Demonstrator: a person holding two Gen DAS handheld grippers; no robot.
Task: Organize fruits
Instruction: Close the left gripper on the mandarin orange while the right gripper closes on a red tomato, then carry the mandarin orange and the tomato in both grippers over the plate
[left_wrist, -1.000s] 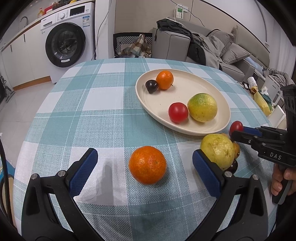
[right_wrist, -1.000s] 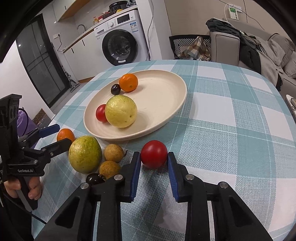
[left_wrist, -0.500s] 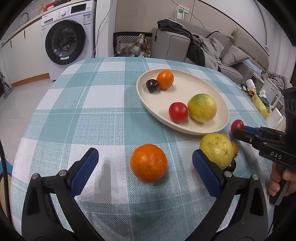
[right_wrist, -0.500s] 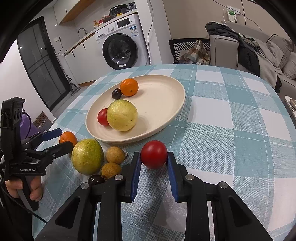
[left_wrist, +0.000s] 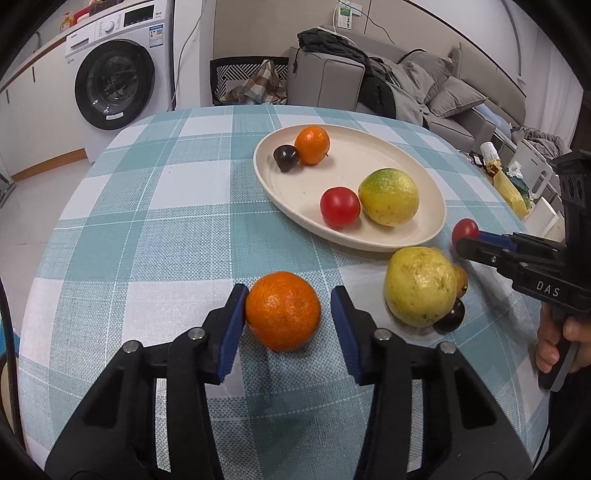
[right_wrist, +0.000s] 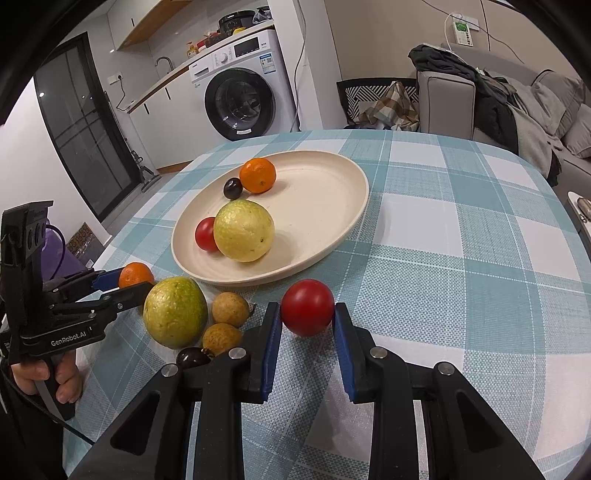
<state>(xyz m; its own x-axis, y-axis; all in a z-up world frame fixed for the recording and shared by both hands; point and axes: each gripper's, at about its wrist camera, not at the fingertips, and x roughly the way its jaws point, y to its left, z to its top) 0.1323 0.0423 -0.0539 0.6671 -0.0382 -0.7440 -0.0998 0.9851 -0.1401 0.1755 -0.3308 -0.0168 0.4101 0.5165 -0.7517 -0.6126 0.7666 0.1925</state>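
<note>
Since a second ago, left gripper (left_wrist: 288, 317) jaws pulled in close around orange (left_wrist: 283, 311); one pad touching, small gap seen at other, so not yet squeezed tight. Table (left_wrist: 155, 206) is covered by checked cloth. Plate (right_wrist: 332, 236) is partly filled with four fruits. Big yellow-green fruit (right_wrist: 175, 312) is left on cloth. Orange judged firm, round, bumpy; best held across middle. Red tomato (right_wrist: 307, 307) is pinched in right gripper (right_wrist: 307, 332); smooth, soft, easily squashed.
</note>
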